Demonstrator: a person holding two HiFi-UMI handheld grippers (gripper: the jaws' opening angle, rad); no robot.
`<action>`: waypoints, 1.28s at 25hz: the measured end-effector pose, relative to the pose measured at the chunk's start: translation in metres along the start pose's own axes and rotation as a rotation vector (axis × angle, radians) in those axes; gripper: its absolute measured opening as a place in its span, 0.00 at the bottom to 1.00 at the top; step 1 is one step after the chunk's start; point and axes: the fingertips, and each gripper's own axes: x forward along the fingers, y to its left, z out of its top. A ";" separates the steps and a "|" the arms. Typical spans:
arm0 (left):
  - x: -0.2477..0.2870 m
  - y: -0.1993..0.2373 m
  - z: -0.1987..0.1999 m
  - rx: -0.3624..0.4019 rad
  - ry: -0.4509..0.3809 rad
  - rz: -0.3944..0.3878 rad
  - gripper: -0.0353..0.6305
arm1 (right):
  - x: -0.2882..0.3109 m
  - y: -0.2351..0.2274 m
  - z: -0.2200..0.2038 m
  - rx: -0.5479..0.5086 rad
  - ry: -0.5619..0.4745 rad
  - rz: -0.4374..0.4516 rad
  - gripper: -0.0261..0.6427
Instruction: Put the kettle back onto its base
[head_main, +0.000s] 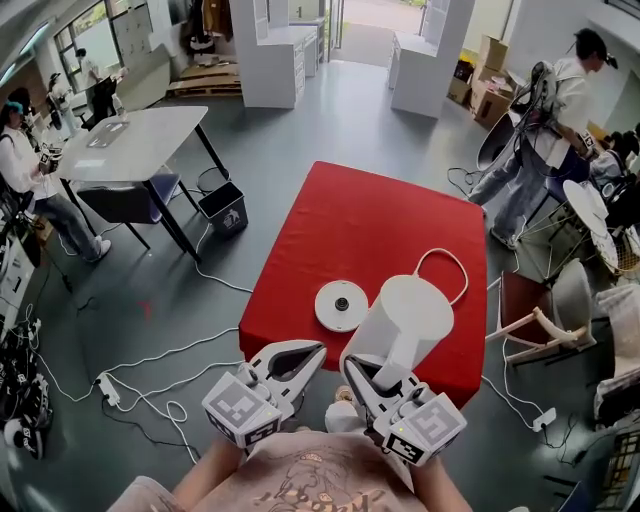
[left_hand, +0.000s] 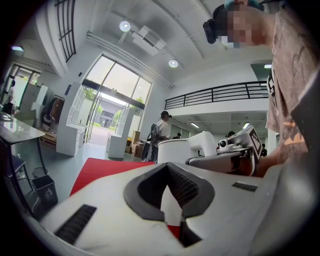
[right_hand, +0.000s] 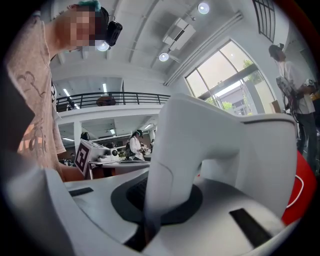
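Smoothly rounded white kettle (head_main: 405, 315), handle clamped in right claw (head_main: 373, 368), left claw (head_main: 314, 351) together, flat disc base (head_main: 341, 305) on red cloth (head_main: 345, 220)

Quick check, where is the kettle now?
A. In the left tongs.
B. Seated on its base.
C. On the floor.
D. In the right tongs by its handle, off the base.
D: the right tongs clamp the handle of the kettle, and the base sits bare beside it.
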 end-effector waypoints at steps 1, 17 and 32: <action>0.003 0.002 0.001 -0.003 -0.001 0.003 0.04 | 0.002 -0.003 0.001 -0.001 0.002 0.005 0.06; 0.032 0.048 0.010 -0.037 -0.005 0.085 0.04 | 0.070 -0.055 0.007 -0.027 0.049 0.119 0.06; 0.038 0.090 0.012 -0.040 -0.006 0.184 0.04 | 0.130 -0.085 0.006 -0.030 0.077 0.219 0.06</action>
